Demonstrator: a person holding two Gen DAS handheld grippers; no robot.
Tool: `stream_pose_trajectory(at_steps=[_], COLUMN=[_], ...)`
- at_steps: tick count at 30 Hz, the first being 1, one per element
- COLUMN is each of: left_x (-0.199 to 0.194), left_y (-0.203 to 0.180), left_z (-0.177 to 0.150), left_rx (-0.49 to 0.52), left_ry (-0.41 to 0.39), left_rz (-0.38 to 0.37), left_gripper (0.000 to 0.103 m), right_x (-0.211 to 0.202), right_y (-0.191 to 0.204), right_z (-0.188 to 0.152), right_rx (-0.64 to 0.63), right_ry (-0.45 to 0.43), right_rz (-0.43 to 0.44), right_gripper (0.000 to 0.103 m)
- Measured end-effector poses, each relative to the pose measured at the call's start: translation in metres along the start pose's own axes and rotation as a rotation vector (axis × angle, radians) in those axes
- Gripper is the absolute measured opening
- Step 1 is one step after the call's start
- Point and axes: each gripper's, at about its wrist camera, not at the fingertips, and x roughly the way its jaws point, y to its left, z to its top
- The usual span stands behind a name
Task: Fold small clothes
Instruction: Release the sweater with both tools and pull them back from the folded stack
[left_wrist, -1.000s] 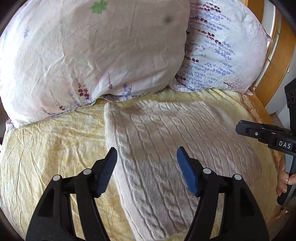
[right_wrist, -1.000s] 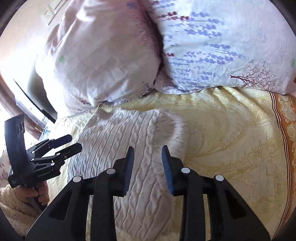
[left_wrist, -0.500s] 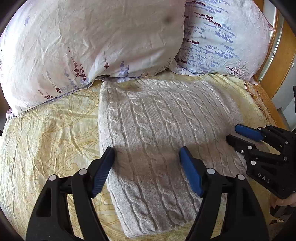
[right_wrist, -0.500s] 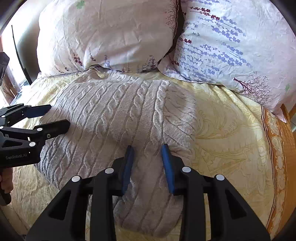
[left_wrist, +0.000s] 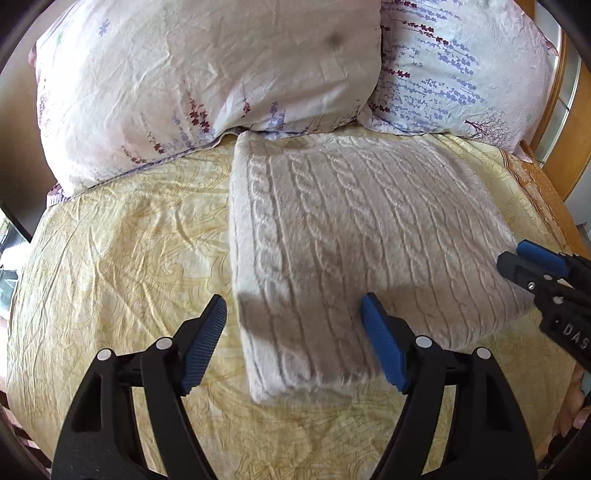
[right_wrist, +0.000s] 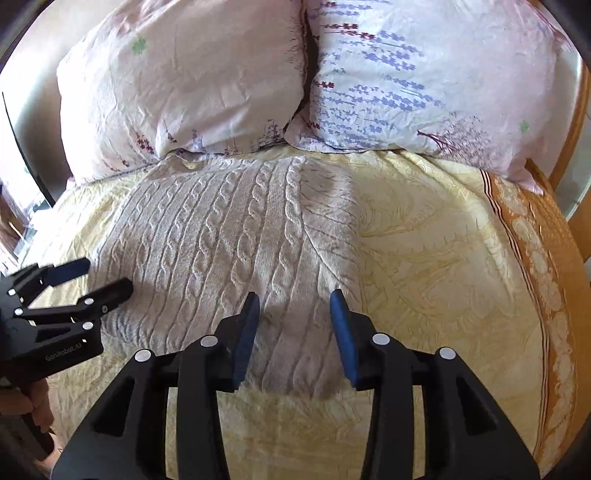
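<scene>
Nearest in the left wrist view, the left gripper (left_wrist: 293, 334) fills the bottom of the frame, its blue-padded jaws spread wide and empty. One pad sits over bare sheet at lower left, the other over the near left corner of the cream cable-knit sweater (left_wrist: 354, 236), so the corner lies between the jaws with nothing pressing on it. That straddling stance looks like a readiness to take the corner for another fold, though it may equally be a let-go.

In the right wrist view the right gripper (right_wrist: 293, 332) occupies the bottom centre, its jaws partly apart and opening, over the sweater's near right edge; knit shows between the pads, but they do not pinch it. Each claw also appears at the side of the other's frame, low at the right edge and low at the left edge, and a bit of the person's hand (right_wrist: 26, 406) shows on the handle at lower left.

The sweater lies mid-frame as a tidy rectangle, folded flat, on the wrinkled pale yellow patterned bed sheet (left_wrist: 122, 251). It sits square to the bed edge, likely so both near corners can be reached at once.

Farthest, across the top, two pale floral pillows (left_wrist: 207, 74) rest against the headboard, the sweater's far edge tucked just against them. A wooden bed frame (left_wrist: 574, 122) shows at upper right.
</scene>
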Motion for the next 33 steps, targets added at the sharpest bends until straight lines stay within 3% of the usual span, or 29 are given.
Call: stream_pose_trajectory(at_steps=[2, 4, 6, 7, 11, 15, 24, 28, 33], left_x=[-0.004, -0.006, -0.006, -0.005, -0.006, -0.005, -0.027, -0.036, -0.031], left_y=[0.002, 0.003, 0.004, 0.004, 0.004, 0.004, 0.019, 0.034, 0.026], left_z=[-0.008, -0.013, -0.017, -0.018, -0.021, -0.023, -0.031, -0.037, -0.044], left_rx=[-0.005, -0.006, -0.015, -0.020, -0.023, -0.027, -0.051, -0.076, -0.020], left_ry=[0.002, 0.008, 0.015, 0.020, 0.027, 0.034, -0.011, -0.019, 0.011], left_rz=[-0.001, 0.002, -0.001, -0.002, -0.003, -0.008, 0.010, 0.019, 0.011], left_gripper=[0.075, 0.075, 0.075, 0.075, 0.075, 0.077, 0.083, 0.083, 0.082], right_x=[-0.003, -0.004, 0.001, 0.005, 0.008, 0.014, 0.014, 0.015, 0.016], right_y=[-0.012, -0.023, -0.031, -0.032, -0.034, -0.042, -0.035, -0.040, -0.039], right_z=[-0.003, -0.008, -0.012, -0.014, -0.018, -0.018, -0.010, -0.005, -0.007], right_rx=[0.055, 0.120, 0.171, 0.187, 0.196, 0.257, 0.221, 0.249, 0.250], right_ry=[0.005, 0.023, 0.060, 0.085, 0.099, 0.118, 0.103, 0.101, 0.112], right_rz=[0.003, 0.034, 0.086, 0.127, 0.127, 0.123, 0.027, 0.020, 0.043], right_gripper=[0.064, 0.066, 0.060, 0.044, 0.024, 0.024, 0.021, 0.016, 0.015])
